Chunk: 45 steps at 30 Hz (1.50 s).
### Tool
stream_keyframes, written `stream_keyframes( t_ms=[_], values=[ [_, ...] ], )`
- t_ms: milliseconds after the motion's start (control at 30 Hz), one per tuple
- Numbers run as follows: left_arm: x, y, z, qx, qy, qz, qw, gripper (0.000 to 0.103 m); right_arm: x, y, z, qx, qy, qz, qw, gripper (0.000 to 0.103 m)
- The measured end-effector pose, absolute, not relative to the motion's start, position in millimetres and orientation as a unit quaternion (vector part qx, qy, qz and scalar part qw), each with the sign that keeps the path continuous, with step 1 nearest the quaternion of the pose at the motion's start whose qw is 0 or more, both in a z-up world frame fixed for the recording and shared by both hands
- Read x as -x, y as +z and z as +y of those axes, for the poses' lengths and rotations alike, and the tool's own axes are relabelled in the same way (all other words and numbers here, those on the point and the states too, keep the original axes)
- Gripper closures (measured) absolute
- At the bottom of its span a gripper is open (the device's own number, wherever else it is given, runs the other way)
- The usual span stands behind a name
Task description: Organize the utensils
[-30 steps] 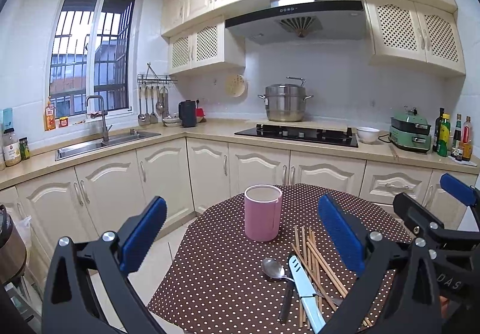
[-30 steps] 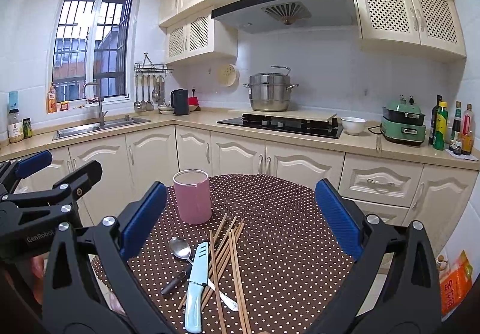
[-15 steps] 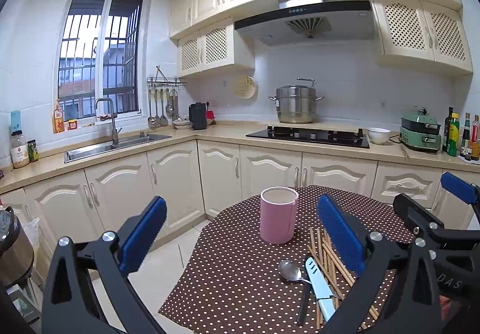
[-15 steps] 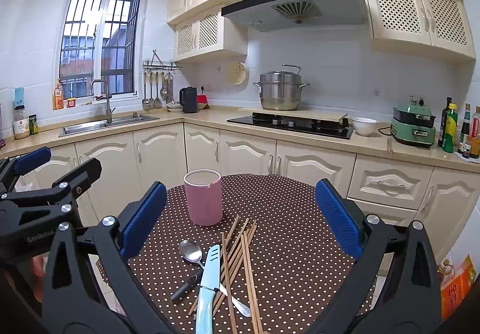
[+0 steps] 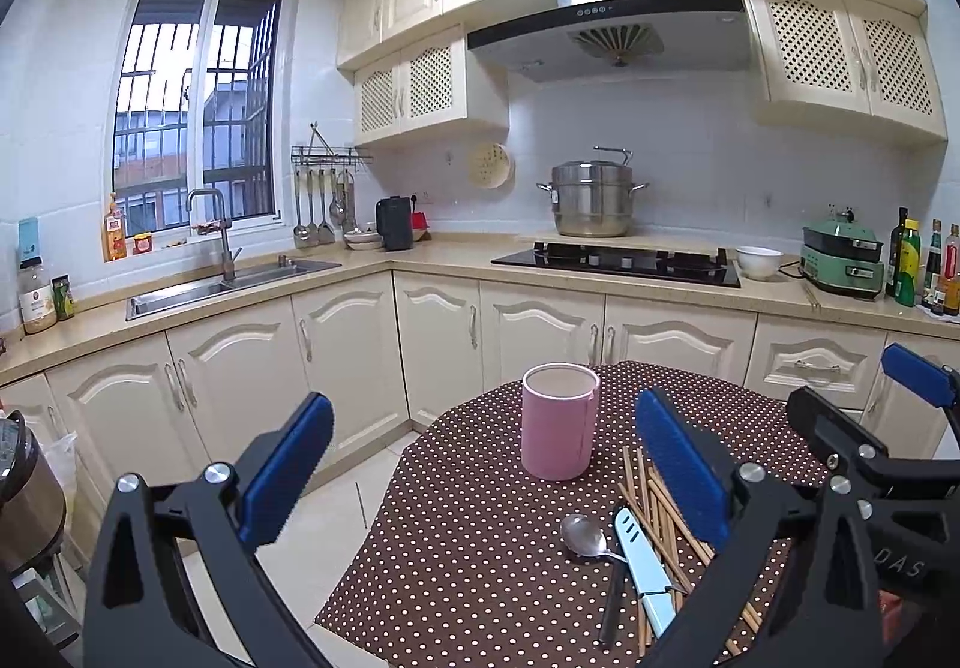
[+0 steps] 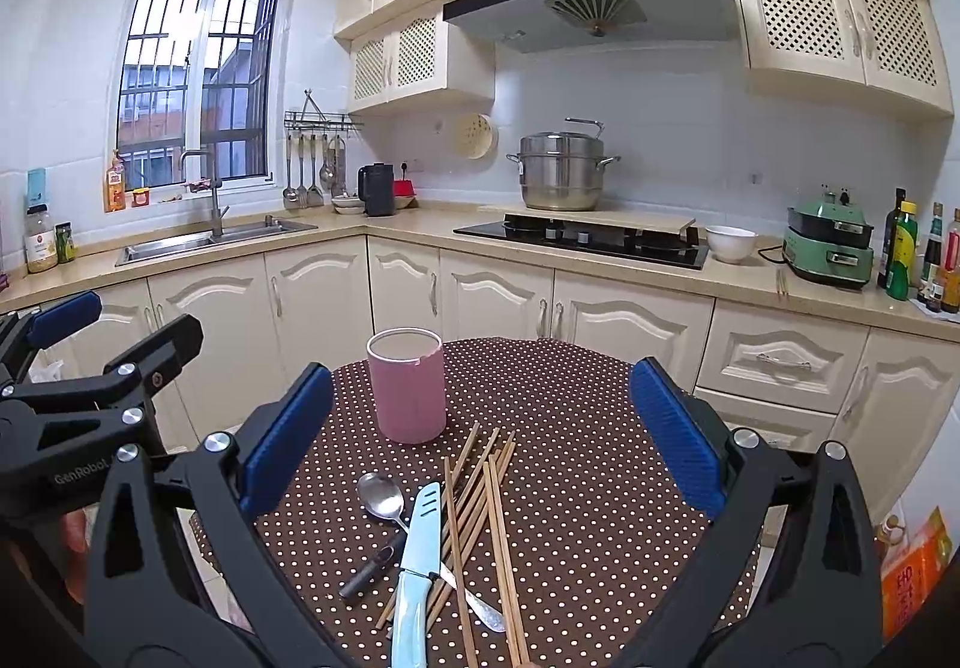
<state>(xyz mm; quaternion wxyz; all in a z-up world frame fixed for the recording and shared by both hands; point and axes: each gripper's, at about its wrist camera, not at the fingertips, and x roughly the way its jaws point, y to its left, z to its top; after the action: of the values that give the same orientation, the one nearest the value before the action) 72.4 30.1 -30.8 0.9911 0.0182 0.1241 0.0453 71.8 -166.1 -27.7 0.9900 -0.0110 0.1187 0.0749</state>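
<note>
A pink cylindrical holder stands upright on a round table with a brown dotted cloth. In front of it lie a metal spoon, a light blue knife, a black-handled utensil and several wooden chopsticks. My left gripper hovers open over the table's left edge, empty. My right gripper is open above the utensils, holding nothing.
Cream cabinets and a counter run behind, with a sink, a hob, a steel pot, a white bowl, a green cooker and bottles. A steel appliance sits low left.
Both grippers have drifted left and slightly back, so the table and holder sit further right in the views. Both stay open and nothing on the table has moved.
</note>
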Motion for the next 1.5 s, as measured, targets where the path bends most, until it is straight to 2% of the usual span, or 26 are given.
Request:
stream_keyframes(
  t_ms=[400,633,1033,1267,1333,1500],
  values=[
    [-82,-37,14,-0.026,0.037,0.141,0.989,0.004,-78,-36,-182,-0.002,0.074,0.129,0.989,0.006],
    [-97,-45,8,-0.022,0.021,0.184,0.982,0.004,-85,-45,-191,-0.006,0.074,0.158,0.985,0.006],
    [-152,-105,22,0.029,-0.023,0.367,0.929,0.004,-110,-87,-210,-0.003,0.056,0.254,0.966,0.006],
    [-176,-143,17,0.030,-0.041,0.439,0.897,0.005,-124,-114,-223,-0.005,0.047,0.305,0.951,0.006],
    [-181,-153,12,0.019,-0.055,0.457,0.887,0.007,-126,-120,-225,-0.006,0.046,0.313,0.949,0.006],
    [-193,-176,2,0.014,-0.081,0.496,0.864,0.028,-132,-130,-233,-0.007,0.040,0.332,0.942,0.006]
  ],
)
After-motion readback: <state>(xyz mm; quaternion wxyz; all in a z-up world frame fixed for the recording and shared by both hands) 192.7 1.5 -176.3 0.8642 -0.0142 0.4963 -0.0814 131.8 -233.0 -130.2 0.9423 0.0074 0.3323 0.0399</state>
